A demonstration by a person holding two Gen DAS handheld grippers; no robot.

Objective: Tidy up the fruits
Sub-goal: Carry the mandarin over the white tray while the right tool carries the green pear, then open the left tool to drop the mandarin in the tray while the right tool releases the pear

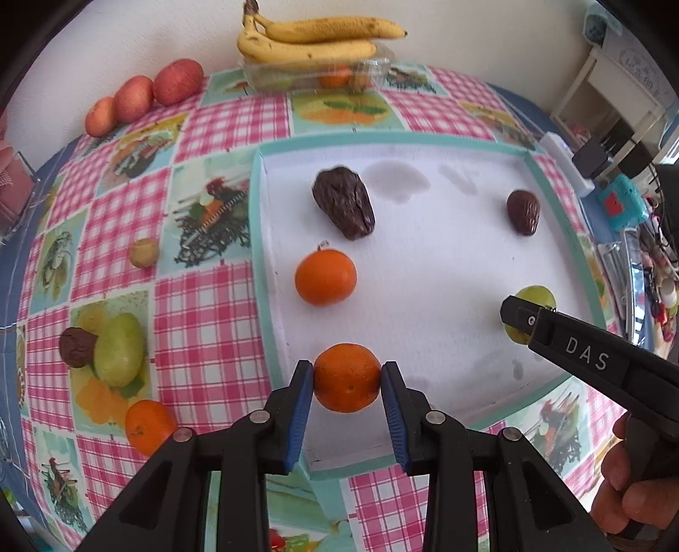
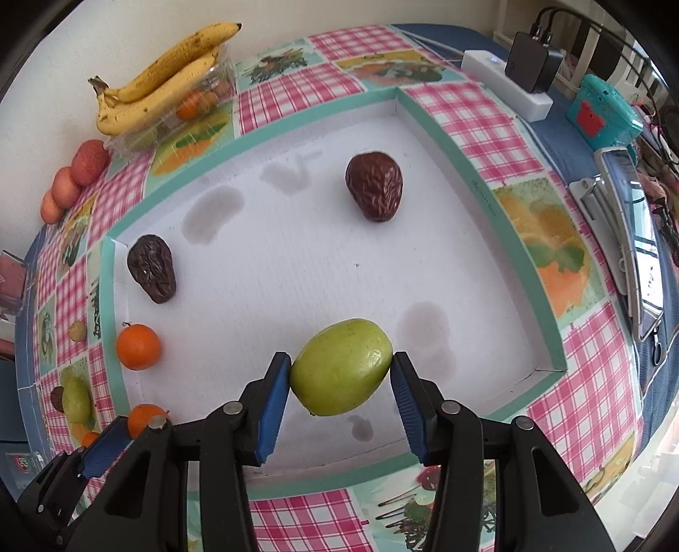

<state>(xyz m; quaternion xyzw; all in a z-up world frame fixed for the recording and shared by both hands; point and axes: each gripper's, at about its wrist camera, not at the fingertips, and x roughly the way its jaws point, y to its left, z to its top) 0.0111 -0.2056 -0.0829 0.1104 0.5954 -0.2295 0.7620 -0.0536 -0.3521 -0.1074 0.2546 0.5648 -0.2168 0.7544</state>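
Left tool (image 1: 347, 378) pinches a mandarin (image 1: 347, 375); right tool (image 2: 341, 375) clamps a green fruit (image 2: 341, 367) between its pads.

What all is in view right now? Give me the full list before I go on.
tray: 1, white with teal rim, centre of the table
tangerines: 2 in the tray, orange; one in the left gripper, one loose; another on the cloth left of the tray
green fruit: 1 in the right gripper; 1 on the cloth
wrinkled brown fruits: 2 in the tray; 1 on the cloth
small tan fruit: 1, on the cloth
bananas: yellow bunch, on a clear box at the wall
apples: 3, red, by the wall
tablecloth: pink check with fruit pictures
left gripper: shut on a tangerine
right gripper: shut on the green fruit
hand: 1, on the right gripper's handle
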